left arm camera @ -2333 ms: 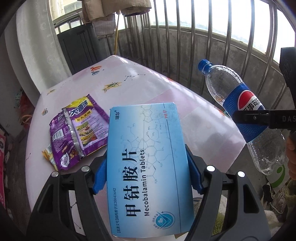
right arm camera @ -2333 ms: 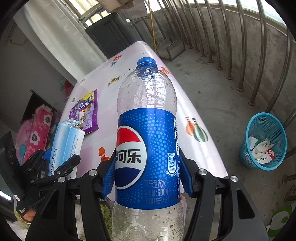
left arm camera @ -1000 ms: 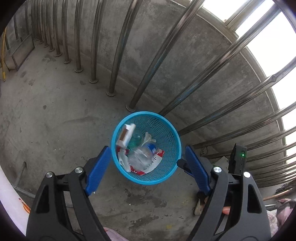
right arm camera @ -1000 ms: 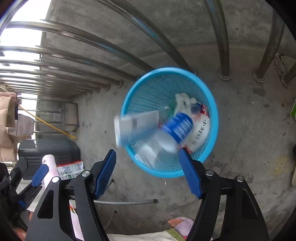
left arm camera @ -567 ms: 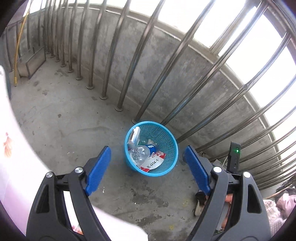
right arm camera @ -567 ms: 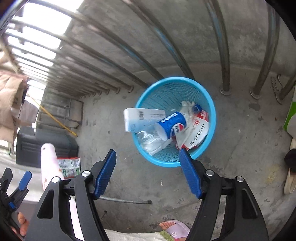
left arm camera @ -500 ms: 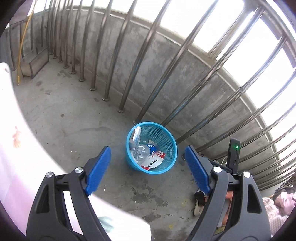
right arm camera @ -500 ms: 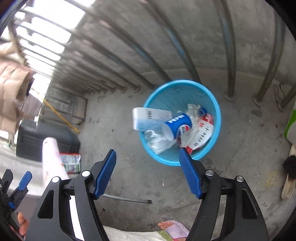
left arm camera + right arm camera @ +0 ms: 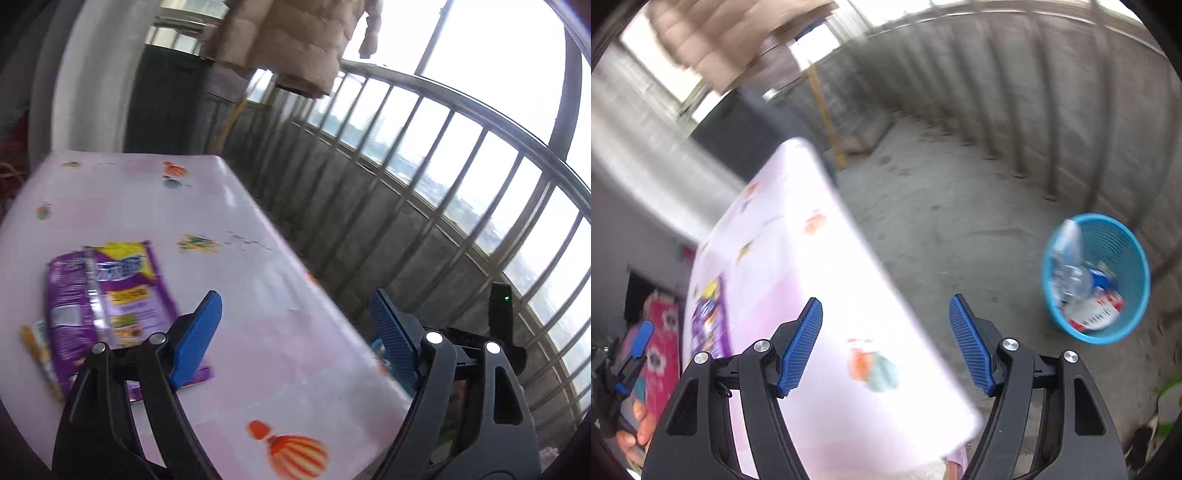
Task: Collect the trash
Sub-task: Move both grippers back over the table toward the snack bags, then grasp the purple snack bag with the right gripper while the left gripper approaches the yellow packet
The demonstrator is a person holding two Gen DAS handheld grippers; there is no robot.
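Blue-padded and spread wide, my left gripper (image 9: 295, 332) held nothing as it hung over the near part of the table (image 9: 258, 258), which wore a pale pink cloth printed with small orange and striped figures. My right gripper (image 9: 886, 343) stood just as wide and just as bare, above the table's near corner. Between my left jaws I saw only bare cloth. Just beyond and beside the left pad lay a purple snack wrapper (image 9: 107, 306), flat on the cloth, with a smaller yellowish wrapper (image 9: 37, 350) poking out from under its outer edge. Nothing stood between the gripper and those wrappers.

Off the table's far side, a concrete floor ran to a low wall topped by a steel railing (image 9: 461, 155). A tan padded jacket (image 9: 288, 40) hung above the table's far end, in front of a dark cabinet (image 9: 166, 99).

From my right wrist view, the blue mesh basket (image 9: 1126, 258) stood on the floor well apart from the table, near the wall. In it lay a clear plastic bottle (image 9: 1071, 280) with a blue label and a red-and-white wrapper (image 9: 1093, 314); the rest was too blurred to name.
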